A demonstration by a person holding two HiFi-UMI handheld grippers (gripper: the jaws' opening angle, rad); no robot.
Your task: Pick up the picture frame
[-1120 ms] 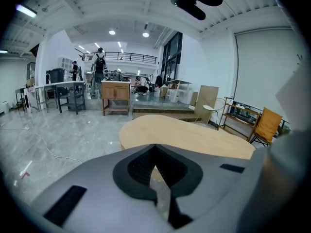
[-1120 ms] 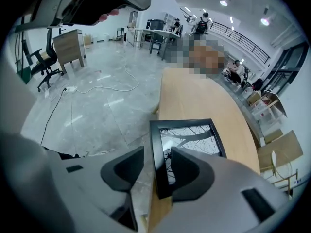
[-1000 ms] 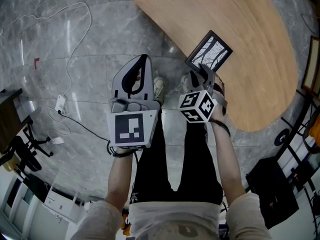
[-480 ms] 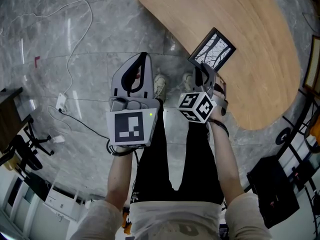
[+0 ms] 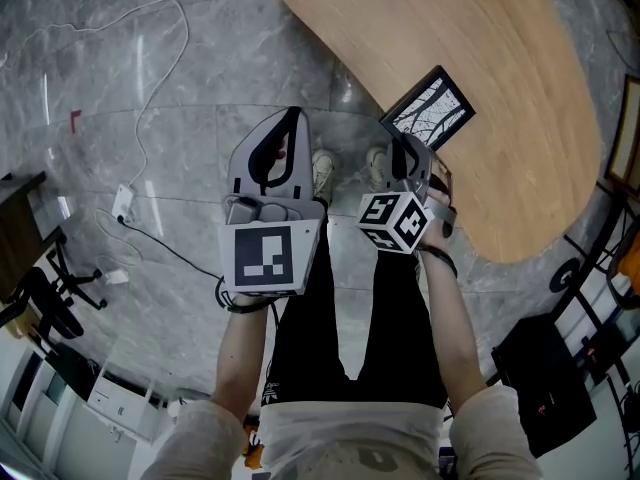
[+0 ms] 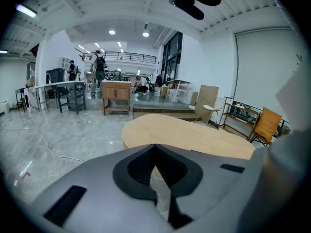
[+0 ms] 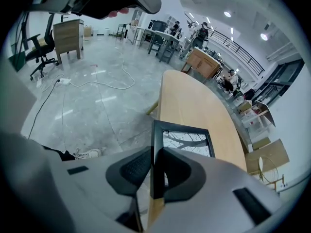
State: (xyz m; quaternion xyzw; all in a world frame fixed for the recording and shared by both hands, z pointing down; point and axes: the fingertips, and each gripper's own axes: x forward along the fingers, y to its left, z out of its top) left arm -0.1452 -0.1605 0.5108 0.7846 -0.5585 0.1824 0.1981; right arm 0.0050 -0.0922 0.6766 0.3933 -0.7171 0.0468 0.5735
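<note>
The picture frame (image 5: 432,108) is black with a branch drawing and lies near the edge of the oval wooden table (image 5: 500,38). My right gripper (image 5: 402,140) points steeply down at its near corner. In the right gripper view the frame (image 7: 187,139) has its black left edge standing between the two pads of my right gripper (image 7: 156,155); the jaws are closing and both pads touch that edge. My left gripper (image 5: 290,116) hangs over the floor to the left, apart from the frame. Its jaws meet at the tips of my left gripper (image 6: 155,148), with nothing between them.
A white cable (image 5: 150,68) and a plug (image 5: 122,206) lie on the grey marble floor. The person's shoes (image 5: 320,173) stand just beside the table edge. A black office chair (image 5: 45,298) is at the left and a black case (image 5: 545,378) at the lower right.
The right gripper's jaws have drawn in on the frame's near edge. The frame sits slightly further right in the head view. The left gripper has not moved.
</note>
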